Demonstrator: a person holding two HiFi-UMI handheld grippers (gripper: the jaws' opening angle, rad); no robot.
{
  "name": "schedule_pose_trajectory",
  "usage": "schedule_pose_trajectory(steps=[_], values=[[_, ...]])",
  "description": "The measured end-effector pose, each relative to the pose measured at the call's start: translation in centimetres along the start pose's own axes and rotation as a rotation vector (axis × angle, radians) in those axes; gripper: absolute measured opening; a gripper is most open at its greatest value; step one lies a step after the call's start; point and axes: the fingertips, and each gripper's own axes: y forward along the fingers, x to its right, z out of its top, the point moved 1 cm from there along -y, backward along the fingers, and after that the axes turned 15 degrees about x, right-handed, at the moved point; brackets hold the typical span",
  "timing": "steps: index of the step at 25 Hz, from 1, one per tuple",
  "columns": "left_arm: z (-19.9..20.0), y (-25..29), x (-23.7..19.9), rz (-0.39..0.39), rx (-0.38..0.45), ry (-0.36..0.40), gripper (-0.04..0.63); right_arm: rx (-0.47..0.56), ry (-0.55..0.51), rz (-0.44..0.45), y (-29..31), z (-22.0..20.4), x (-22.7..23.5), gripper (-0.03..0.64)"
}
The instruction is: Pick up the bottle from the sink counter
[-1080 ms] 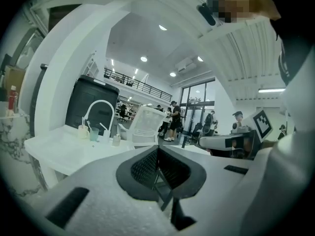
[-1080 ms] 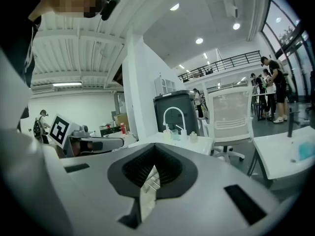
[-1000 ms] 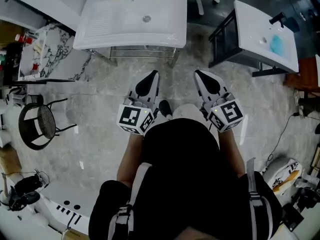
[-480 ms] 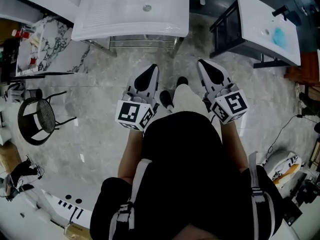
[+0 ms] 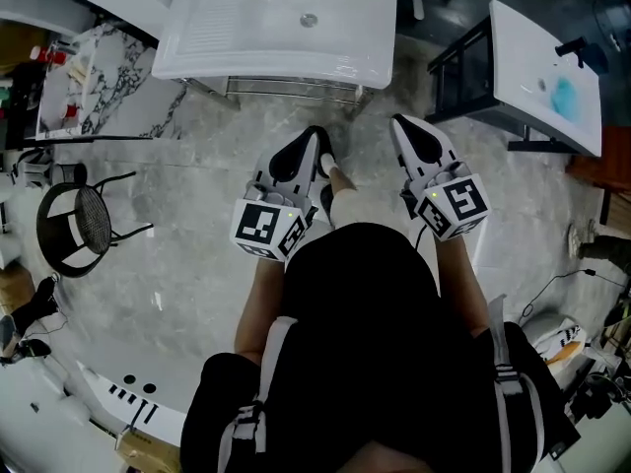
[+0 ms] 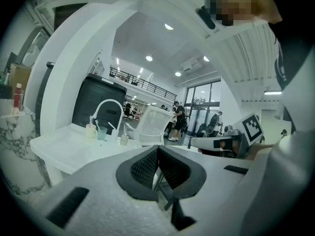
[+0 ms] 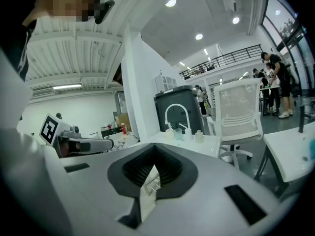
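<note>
The white sink counter (image 5: pixel 281 28) stands ahead at the top of the head view. At its back, by the faucet (image 6: pixel 107 106), stand cups and a small pale bottle (image 6: pixel 124 139), which the right gripper view also shows as the bottle (image 7: pixel 199 135) beside a teal cup (image 7: pixel 179 134). In the head view these items are cut off by the top edge. My left gripper (image 5: pixel 311 138) and right gripper (image 5: pixel 399 124) are held side by side at waist height, well short of the counter. Both are shut with nothing between the pads, the left gripper (image 6: pixel 157 149) and the right gripper (image 7: pixel 155 147) alike.
A second white basin on a black frame (image 5: pixel 542 67) stands to the right. A marble-topped counter (image 5: pixel 99 87) and a black round stool (image 5: pixel 74 239) are on the left. A white office chair (image 7: pixel 238 112) stands behind the sink counter. People stand far in the background.
The person has stepped across the floor, a foot now forward between the grippers. The sink counter has shifted up and to the right in the head view. Both grippers stay shut.
</note>
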Motion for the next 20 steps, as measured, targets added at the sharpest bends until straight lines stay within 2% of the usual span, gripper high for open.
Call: schedule_pose_trajectory(steps=[8,20], values=[[1.6,3.9,-5.4,0.025,-0.009,0.011,0.018,0.031,0.037,0.042,8.8,0.6,1.6,0.003],[3.5,14.3,-12.1,0.004,-0.037,0.015,0.018,0.021,0.054,0.060,20.4,1.0,7.9,0.003]])
